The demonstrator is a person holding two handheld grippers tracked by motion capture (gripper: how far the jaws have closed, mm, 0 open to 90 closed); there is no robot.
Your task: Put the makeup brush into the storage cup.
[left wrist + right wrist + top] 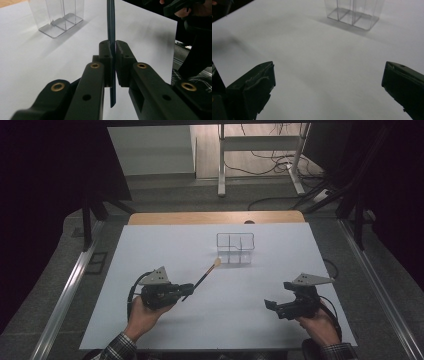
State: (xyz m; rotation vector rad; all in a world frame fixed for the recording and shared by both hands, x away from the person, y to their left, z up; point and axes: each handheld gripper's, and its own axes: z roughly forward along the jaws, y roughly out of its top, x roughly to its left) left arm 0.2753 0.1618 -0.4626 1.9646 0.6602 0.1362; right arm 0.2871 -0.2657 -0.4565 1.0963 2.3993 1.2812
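Step in hand: carrying a brush toward the clear organiser, judging by how it is held and aimed; not yet over the box
Left gripper: jaws pressed together on the dark handle of the brush, pinching it near its lower end; in the left gripper view the handle runs straight up between the two pads, a short tail hanging below them
Brush: off the table, slanting from the gripper toward one o'clock; its pale tip sits just short of the organiser, at the box's seven o'clock
Organiser: transparent, divided into compartments, upright on the white table, at one o'clock from the left gripper and eleven o'clock from the right; compartments look empty
Right gripper: jaws spread wide, nothing between them; low over the table at five o'clock of the organiser, well apart from it
Next move calls for: lifting the brush, tipping it upright above one compartment, lowering it inside before the pads let go; the right gripper could steady the light box if it slides
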